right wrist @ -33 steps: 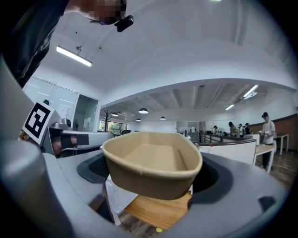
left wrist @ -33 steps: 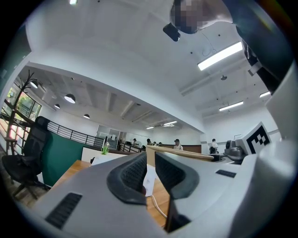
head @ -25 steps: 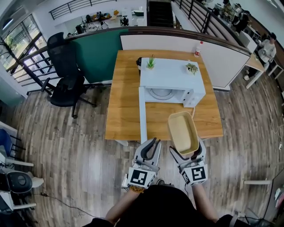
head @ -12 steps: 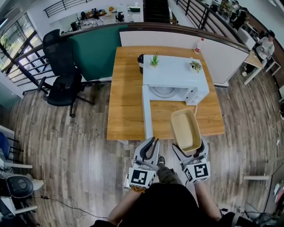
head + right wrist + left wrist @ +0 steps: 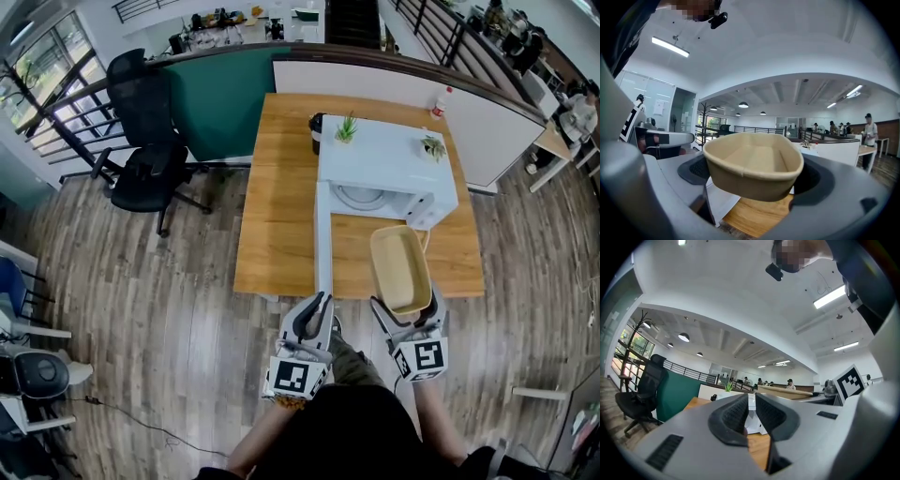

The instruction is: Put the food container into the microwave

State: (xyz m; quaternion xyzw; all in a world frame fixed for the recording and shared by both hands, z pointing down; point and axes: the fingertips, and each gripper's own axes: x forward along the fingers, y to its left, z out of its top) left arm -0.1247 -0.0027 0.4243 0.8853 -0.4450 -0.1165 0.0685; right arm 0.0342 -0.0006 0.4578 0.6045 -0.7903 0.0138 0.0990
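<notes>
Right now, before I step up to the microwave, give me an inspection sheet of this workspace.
Surface: wooden table, carrying the microwave.
Job's things: food container held up at the table's near edge; white microwave with its door swung open.
Clutter: two small plants on top of the microwave; dark cup behind it; bottle at the far right corner.
Grippers: right gripper shut on the food container; left gripper jaws close together, nothing between them.
Cables: one cable on the floor to the left.
Surroundings: wood floor; black office chair left of the table.
</notes>
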